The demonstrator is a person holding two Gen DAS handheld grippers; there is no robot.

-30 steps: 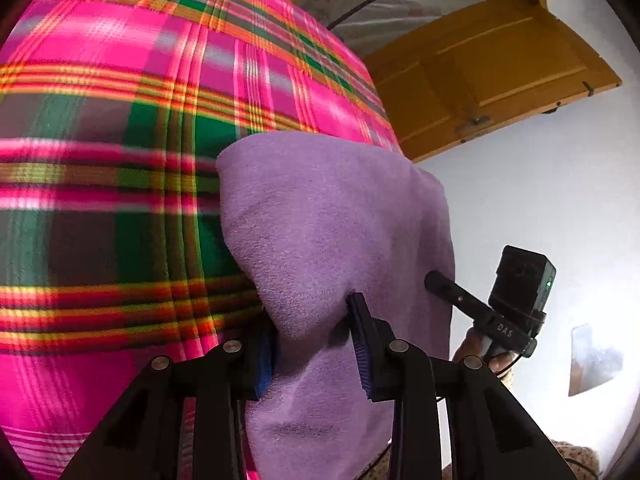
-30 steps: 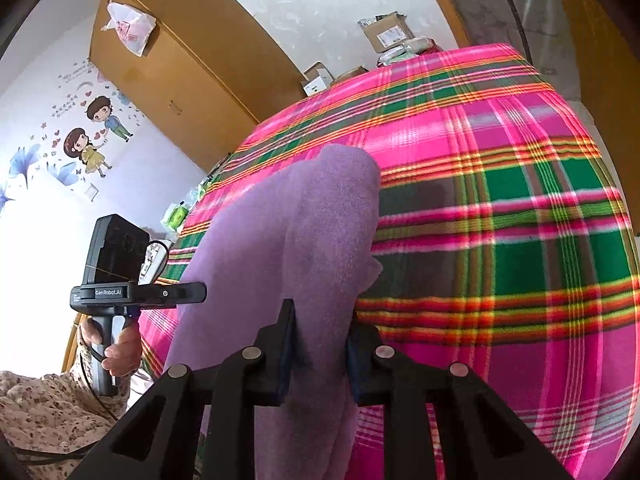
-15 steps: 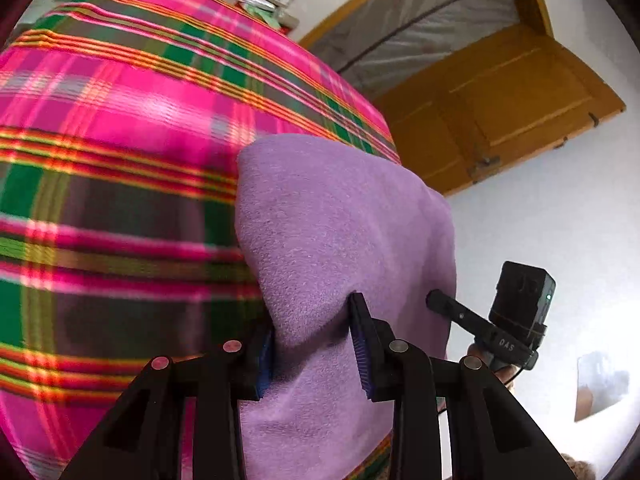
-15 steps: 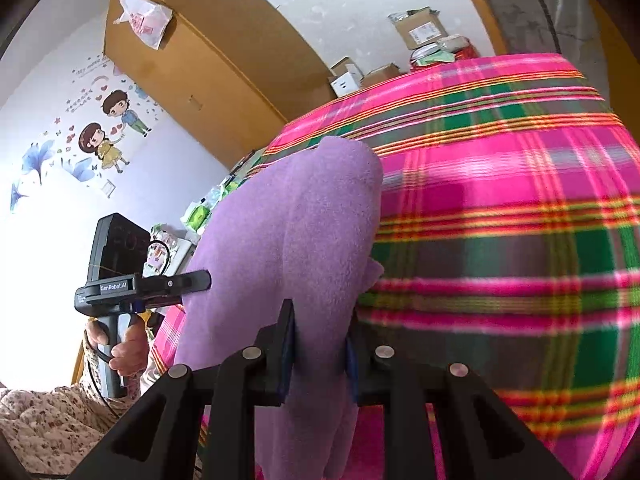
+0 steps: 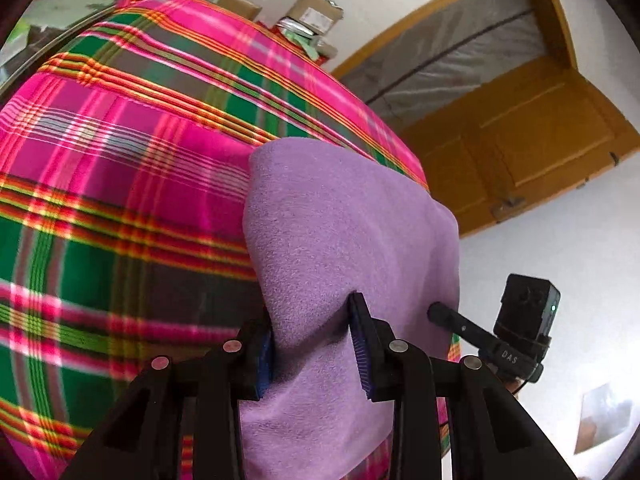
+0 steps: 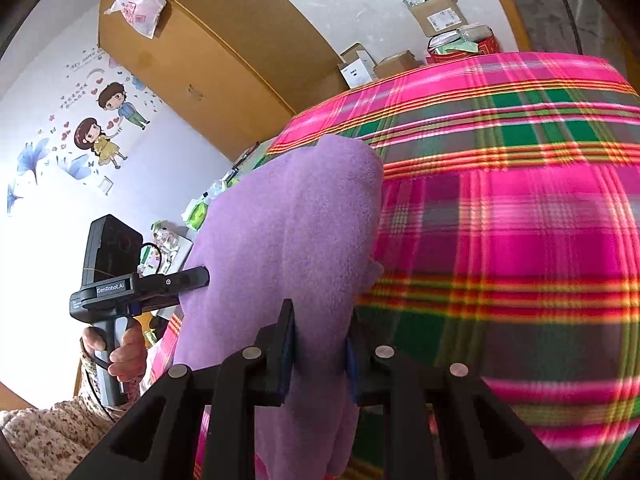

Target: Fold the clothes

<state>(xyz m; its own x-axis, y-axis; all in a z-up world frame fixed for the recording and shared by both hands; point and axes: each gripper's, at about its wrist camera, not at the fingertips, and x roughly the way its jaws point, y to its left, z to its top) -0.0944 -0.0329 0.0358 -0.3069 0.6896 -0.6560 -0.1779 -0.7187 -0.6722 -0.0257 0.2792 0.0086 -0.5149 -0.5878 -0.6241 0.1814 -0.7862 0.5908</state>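
A purple fleece garment (image 5: pixel 344 240) hangs stretched between my two grippers, lifted above a pink, green and orange plaid bed cover (image 5: pixel 120 200). My left gripper (image 5: pixel 314 344) is shut on one end of the garment. My right gripper (image 6: pixel 318 344) is shut on the other end (image 6: pixel 292 240). The garment's far fold hangs toward the bed. In the left wrist view the right gripper's body (image 5: pixel 516 332) shows past the cloth. In the right wrist view the left gripper (image 6: pixel 120 280) and the hand holding it show at the left.
The plaid bed (image 6: pixel 500 220) fills the area ahead. Cardboard boxes (image 6: pixel 436 16) stand at its far edge by the wall. A wooden wardrobe (image 6: pixel 208 60) is at the left, a wooden door (image 5: pixel 520 140) at the right. A cluttered side table (image 6: pixel 172 240) stands beside the bed.
Both grippers have tilted up with the purple garment held between them. More of the far wall, the boxes and the bed's far edge have come into view. The grips are unchanged.
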